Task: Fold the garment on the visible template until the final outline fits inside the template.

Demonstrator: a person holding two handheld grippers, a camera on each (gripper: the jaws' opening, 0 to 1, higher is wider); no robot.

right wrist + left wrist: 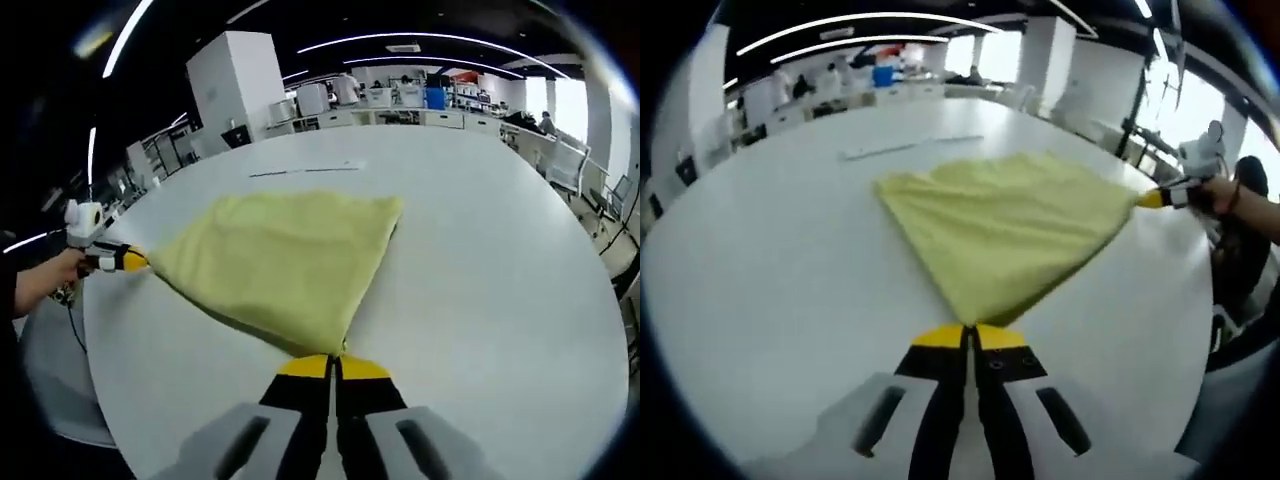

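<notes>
A yellow garment (1000,225) lies spread on the white table (770,270), pulled taut between two corners. My left gripper (971,335) is shut on its near corner in the left gripper view. The right gripper (1160,198), held by a hand, pinches the corner at the right of that view. In the right gripper view the garment (285,260) fans out from my right gripper (334,362), which is shut on its corner. The left gripper (125,260) grips the far left tip. A thin line (910,148) marks the table beyond the cloth.
The round table's edge (110,380) curves close on the left of the right gripper view, with a person's hand (45,275) there. Desks, white cabinets (235,80) and people stand far behind the table. Bare tabletop (500,270) surrounds the garment.
</notes>
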